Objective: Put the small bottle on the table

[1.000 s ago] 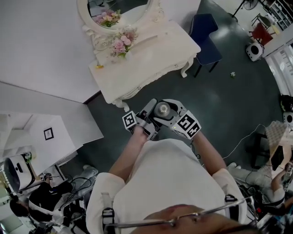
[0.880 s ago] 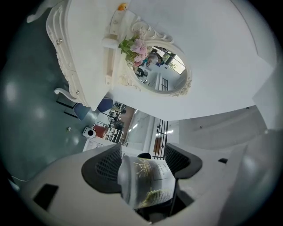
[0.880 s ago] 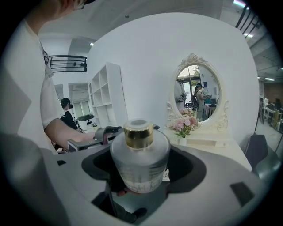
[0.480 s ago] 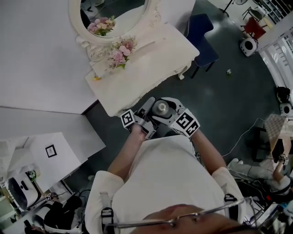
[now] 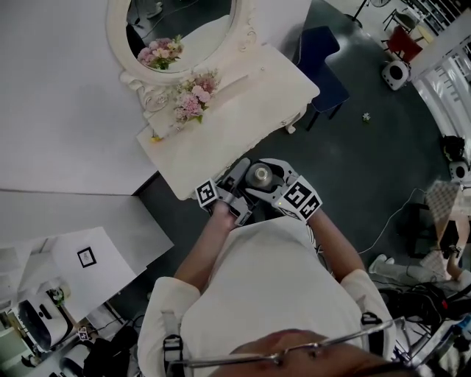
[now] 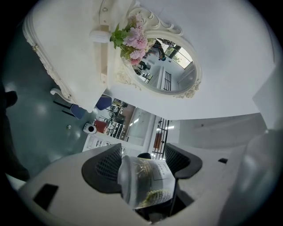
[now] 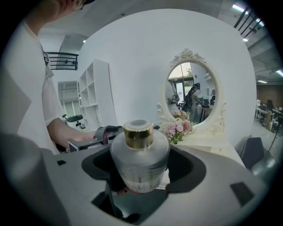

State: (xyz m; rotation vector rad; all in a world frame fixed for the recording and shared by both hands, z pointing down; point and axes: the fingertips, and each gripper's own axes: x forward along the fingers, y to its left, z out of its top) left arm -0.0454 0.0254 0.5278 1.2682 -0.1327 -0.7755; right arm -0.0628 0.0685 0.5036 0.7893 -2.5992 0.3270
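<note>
1. Under and around the person, dark floor (image 5: 353, 162) spreads out to 3 o'clock, with a blue chair (image 5: 324, 62) at 1 o'clock
2. White table (image 5: 243, 110) lies near, at 11 o'clock from the grippers; its near half is bare, with the mirror (image 5: 184, 22) and flowers (image 5: 193, 92) at the far edge
3. Left gripper (image 6: 142, 164) and right gripper (image 7: 142, 170) meet at the chest, both clamped on the small bottle (image 7: 139, 150), the left one on the table's side
4. Small bottle stands upright, gold cap up; the carry, I judge, runs toward 11 o'clock, then down

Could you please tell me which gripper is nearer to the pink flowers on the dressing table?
Left, narrowly. The left gripper is below-right of the pink flowers; the right gripper, gripping the same small bottle, sits further right.
</note>
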